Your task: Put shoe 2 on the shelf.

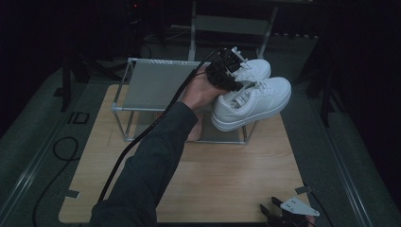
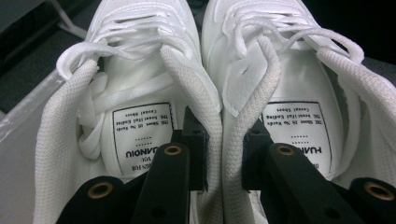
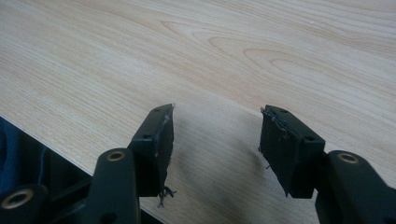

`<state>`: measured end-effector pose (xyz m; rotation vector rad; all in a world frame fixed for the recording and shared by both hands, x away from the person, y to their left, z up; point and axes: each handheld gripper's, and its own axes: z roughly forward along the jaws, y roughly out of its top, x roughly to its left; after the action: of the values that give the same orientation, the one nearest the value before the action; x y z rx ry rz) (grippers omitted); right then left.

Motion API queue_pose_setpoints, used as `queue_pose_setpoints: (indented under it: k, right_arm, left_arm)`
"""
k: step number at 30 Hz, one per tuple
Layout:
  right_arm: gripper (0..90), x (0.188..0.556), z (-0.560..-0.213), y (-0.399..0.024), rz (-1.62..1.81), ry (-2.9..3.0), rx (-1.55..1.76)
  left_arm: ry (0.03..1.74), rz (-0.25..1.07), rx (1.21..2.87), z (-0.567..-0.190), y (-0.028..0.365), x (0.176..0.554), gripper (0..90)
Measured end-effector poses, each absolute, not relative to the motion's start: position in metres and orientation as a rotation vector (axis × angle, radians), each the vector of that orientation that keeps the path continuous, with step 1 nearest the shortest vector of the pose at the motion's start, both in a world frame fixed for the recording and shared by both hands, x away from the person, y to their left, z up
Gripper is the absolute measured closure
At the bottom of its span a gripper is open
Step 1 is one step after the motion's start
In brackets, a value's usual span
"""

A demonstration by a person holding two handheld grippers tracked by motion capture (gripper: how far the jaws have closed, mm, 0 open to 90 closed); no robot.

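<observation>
Left tool [image 2: 223, 154] tips hidden between sneakers [image 2: 210, 93]

Far sneaker [image 1: 255, 68] half hidden by claw [image 1: 226, 71]

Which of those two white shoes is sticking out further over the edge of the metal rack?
The nearer shoe, closest to the person. Its toe juts past the rack on the right; the farther shoe behind it sits further back.
</observation>
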<state>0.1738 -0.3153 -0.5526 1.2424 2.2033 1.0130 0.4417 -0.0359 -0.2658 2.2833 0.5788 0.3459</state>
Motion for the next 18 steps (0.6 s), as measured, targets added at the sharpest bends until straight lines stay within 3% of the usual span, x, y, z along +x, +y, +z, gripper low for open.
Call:
queue_pose_setpoints:
  k: [18]
  right_arm:
    - [43.7, 0.174, -0.552, -0.315, 1.015, 2.203, 1.242]
  left_arm:
    - [0.684, 0.387, 2.265, -0.271, -0.022, 0.457, 77.4]
